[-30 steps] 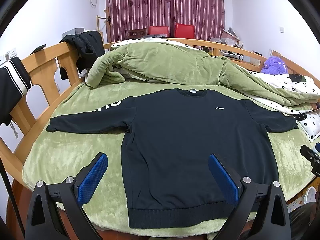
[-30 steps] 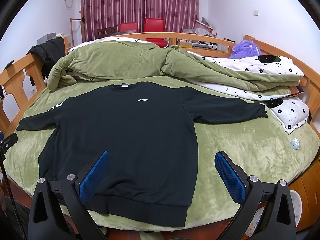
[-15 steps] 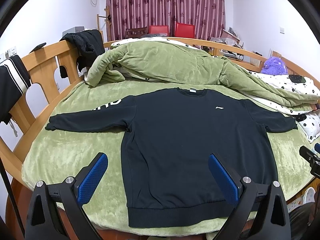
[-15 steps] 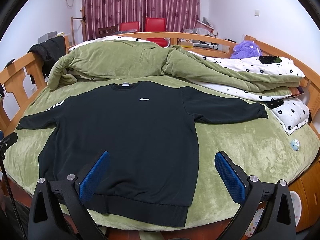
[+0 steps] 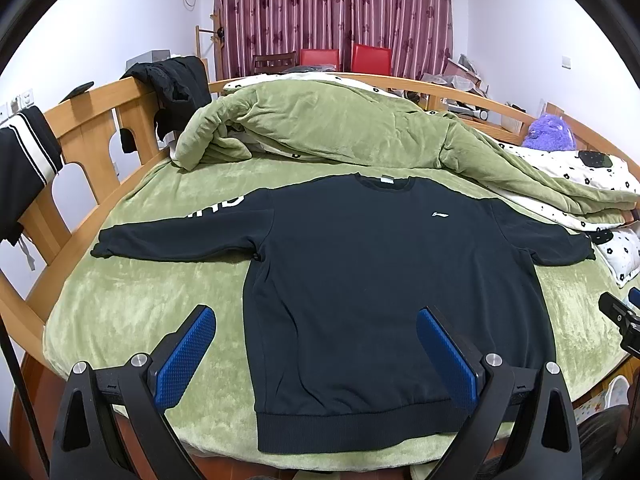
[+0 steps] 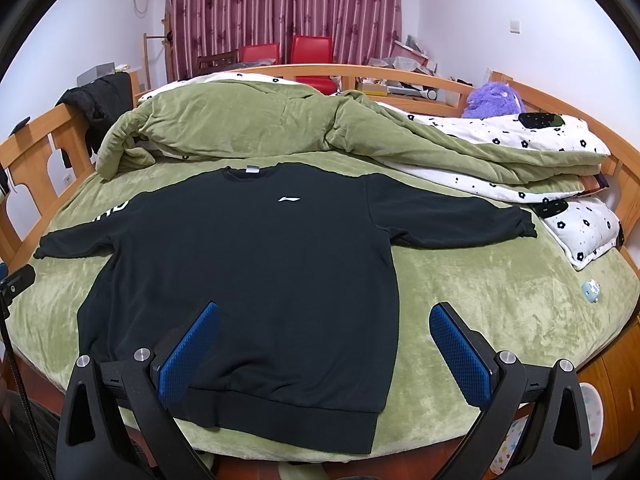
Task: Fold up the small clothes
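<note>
A black long-sleeved sweatshirt (image 5: 372, 280) (image 6: 256, 276) lies flat, front up, on the green bed cover, both sleeves spread out to the sides and its ribbed hem toward me. My left gripper (image 5: 316, 352) hovers open above the hem's left part, blue pads wide apart, holding nothing. Over the hem's right corner my right gripper (image 6: 324, 348) is also open and empty. The tip of the other gripper shows at each view's edge.
A rumpled green quilt (image 5: 340, 128) and a white flowered blanket (image 6: 520, 148) are heaped behind the sweatshirt. A wooden bed rail (image 5: 80, 128) curves around, with dark clothes draped on it. A purple plush toy (image 6: 496, 98) sits far right; a small pale toy (image 6: 591, 291) lies on the cover.
Both views have drifted only slightly; the sweatshirt lies as before and both grippers stay open.
</note>
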`<state>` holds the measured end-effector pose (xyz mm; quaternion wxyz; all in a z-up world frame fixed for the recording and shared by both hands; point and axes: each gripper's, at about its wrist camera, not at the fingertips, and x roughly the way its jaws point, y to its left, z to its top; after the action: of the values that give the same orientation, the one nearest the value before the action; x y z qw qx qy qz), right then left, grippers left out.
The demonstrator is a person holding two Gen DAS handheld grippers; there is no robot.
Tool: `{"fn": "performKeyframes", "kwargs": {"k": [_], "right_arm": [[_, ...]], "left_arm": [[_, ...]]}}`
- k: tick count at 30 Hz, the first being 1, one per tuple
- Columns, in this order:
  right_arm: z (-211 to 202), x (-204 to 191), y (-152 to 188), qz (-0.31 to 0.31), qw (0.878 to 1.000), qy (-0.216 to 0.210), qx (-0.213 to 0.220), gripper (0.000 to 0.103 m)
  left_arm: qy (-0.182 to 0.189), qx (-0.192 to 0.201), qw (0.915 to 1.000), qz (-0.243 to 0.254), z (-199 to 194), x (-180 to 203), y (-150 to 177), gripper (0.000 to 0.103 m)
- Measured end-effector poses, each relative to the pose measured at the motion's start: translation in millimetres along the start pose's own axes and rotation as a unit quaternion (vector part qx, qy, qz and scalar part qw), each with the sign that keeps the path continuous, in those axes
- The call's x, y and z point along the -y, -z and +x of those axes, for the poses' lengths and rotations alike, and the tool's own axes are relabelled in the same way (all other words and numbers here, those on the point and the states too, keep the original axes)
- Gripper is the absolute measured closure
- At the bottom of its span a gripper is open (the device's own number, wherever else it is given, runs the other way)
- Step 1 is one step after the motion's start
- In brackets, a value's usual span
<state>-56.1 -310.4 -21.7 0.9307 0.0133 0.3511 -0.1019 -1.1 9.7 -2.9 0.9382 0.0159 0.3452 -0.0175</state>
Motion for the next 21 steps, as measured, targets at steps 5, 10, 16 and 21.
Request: {"fn": "performKeyframes", "kwargs": {"k": [5,10,16,21], "right_arm": [[0.1,-1.8,0.0,0.000,1.000,0.000,0.000,0.000],[-0.2,-0.3,-0.2,0.001,1.000,0.000,0.000,0.000],[-0.1,-3.5,0.9,0.002,1.000,-0.001,0.001,0.000],[-0.3,-0.5,0.5,0.000,1.000,-0.001,0.001,0.000]], "left_arm": [[0.001,0.000,1.0000,0.000,0.1,-0.3,0.1,0.002],[0.000,0.001,1.0000,0.001,-0.7,0.3,2.3,0.002],[0.001,0.000,1.0000,0.001,-0.1,0.1,0.8,0.002],[0.001,-0.001,1.0000,0.000,-0.1,-0.7,0.1,0.002]]}}
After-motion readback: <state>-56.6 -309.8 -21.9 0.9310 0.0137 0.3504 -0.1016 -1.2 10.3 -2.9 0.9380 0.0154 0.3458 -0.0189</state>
